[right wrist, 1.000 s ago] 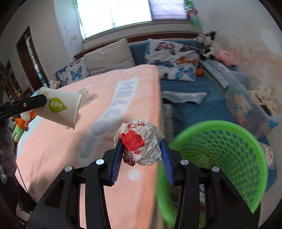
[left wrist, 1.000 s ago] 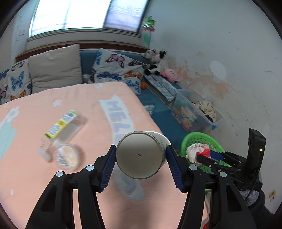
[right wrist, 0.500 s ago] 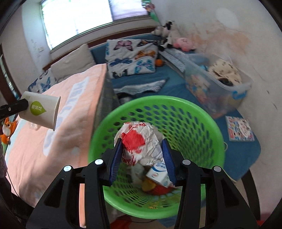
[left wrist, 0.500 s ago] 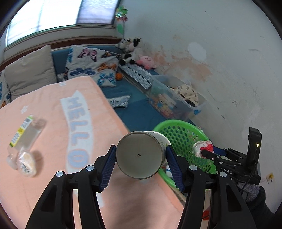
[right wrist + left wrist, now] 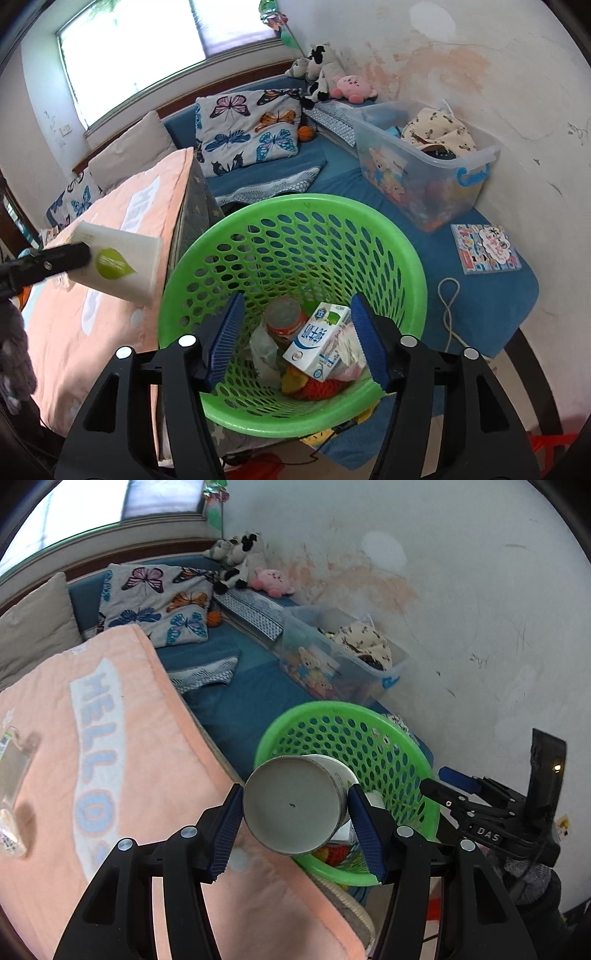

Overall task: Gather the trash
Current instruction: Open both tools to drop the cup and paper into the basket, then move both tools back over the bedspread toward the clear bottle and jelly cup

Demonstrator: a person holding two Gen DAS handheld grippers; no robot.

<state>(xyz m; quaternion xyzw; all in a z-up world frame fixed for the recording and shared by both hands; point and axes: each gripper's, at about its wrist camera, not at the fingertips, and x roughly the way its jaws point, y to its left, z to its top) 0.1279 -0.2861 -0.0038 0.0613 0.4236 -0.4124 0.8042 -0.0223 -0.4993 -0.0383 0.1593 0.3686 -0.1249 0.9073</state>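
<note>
My left gripper (image 5: 295, 799) is shut on a white paper cup (image 5: 291, 812), whose base faces the camera. It hangs over the near rim of the green mesh basket (image 5: 388, 731). From the right wrist view the cup (image 5: 118, 258) shows a green leaf logo and sits left of the basket (image 5: 295, 206). My right gripper (image 5: 297, 301) hovers over the basket mouth, its jaws opening, nothing between them. Inside lie a milk carton (image 5: 317, 339), a can (image 5: 284, 317) and a crumpled red-and-white wrapper (image 5: 347, 350), partly hidden behind my right finger.
The basket stands between the bed with a peach blanket (image 5: 110, 738) and a blue mat. A clear toy bin (image 5: 424, 173) sits against the wall, a picture book (image 5: 484, 247) and a white cord (image 5: 448, 295) beside it. A plastic bottle (image 5: 11, 760) lies on the blanket.
Both grippers swung from above the blanket to over the basket. The right jaws spread and the crumpled wrapper fell out of them into the basket. The left still grips the cup.
</note>
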